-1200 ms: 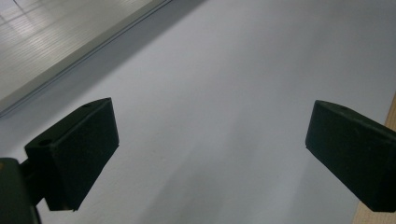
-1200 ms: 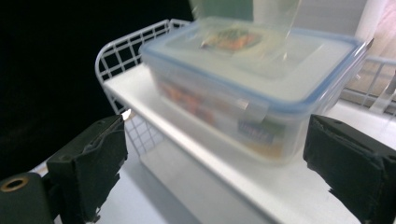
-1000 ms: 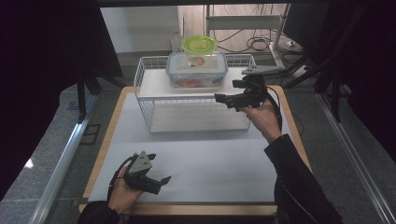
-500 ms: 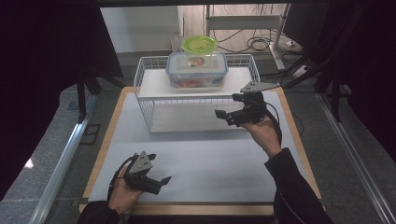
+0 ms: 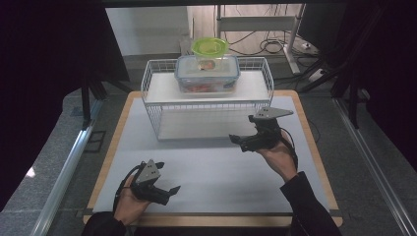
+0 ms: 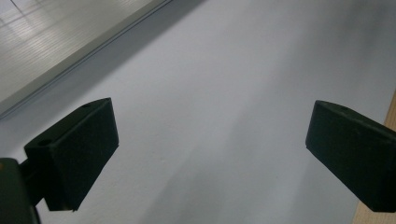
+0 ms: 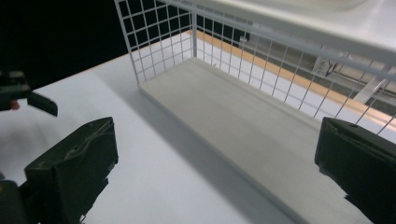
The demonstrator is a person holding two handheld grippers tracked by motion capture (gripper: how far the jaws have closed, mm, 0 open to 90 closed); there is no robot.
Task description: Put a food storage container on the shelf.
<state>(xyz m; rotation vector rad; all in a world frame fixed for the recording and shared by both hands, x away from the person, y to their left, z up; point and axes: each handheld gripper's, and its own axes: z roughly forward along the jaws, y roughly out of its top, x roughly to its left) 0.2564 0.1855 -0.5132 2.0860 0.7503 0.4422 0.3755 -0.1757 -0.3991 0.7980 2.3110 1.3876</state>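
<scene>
- Right gripper (image 5: 239, 142) sits over the white mat (image 5: 216, 167), just in front of the white wire rack (image 5: 156, 105), toward the rack's right end; jaws apart, nothing between them.
- Right gripper view: both black jaws stand wide, w/ the rack's lower shelf (image 7: 243, 116) lying between and beyond them — not touching it.
- Left gripper (image 5: 169, 191) is near the mat's front edge, left of centre, well apart from the rack; held in the person's left hand (image 5: 129, 204).
- Left gripper view: jaws spread wide over bare mat, empty; a strip of the wooden table edge (image 6: 390, 116) shows at far right.
- Clear food container w/ blue-rimmed lid (image 5: 207, 73) rests on the rack's top shelf (image 5: 162, 88), about mid-width; reddish contents inside, can't tell what.
- Green-rimmed round tub (image 5: 210, 48) stands behind or on the container — can't tell which.
- Neither gripper touches the containers; the right one is the nearer, below and in front of the top shelf.
- Right hand (image 5: 280, 160) comes in from bottom right, dark sleeve (image 5: 307, 211) over the mat's corner.
</scene>
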